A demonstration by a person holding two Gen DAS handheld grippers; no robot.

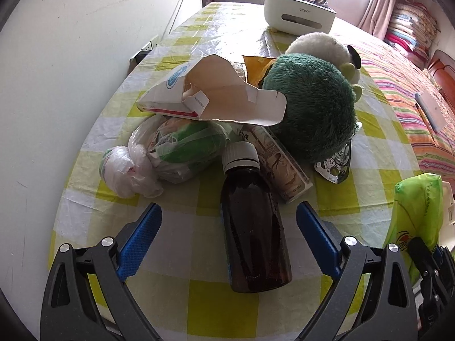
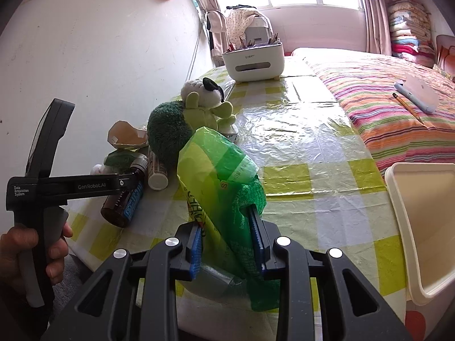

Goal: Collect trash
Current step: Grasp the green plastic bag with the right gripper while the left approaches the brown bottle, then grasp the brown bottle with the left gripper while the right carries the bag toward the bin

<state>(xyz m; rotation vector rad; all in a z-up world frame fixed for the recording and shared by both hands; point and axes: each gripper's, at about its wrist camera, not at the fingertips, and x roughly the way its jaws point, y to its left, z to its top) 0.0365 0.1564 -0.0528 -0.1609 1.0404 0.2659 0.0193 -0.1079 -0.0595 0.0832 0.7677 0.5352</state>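
Note:
A brown bottle (image 1: 253, 227) with a white cap lies on the checked table, between the blue pads of my open left gripper (image 1: 229, 213); the pads are apart from it. Behind it lie a torn white carton (image 1: 210, 96), crumpled plastic bags (image 1: 159, 156), a printed tube (image 1: 281, 162) and a foil wrapper (image 1: 335, 167). My right gripper (image 2: 226, 227) is shut on a green plastic bag (image 2: 221, 176), held upright over the table's front. The bottle (image 2: 125, 201) and the left gripper (image 2: 125, 183) also show in the right wrist view.
A green plush toy (image 1: 312, 113) rests against the trash pile. A white organiser box (image 1: 298, 14) stands at the table's far end. A cream bin (image 2: 423, 218) stands at the right. A striped bed (image 2: 392, 105) adjoins the table. A wall runs along the left.

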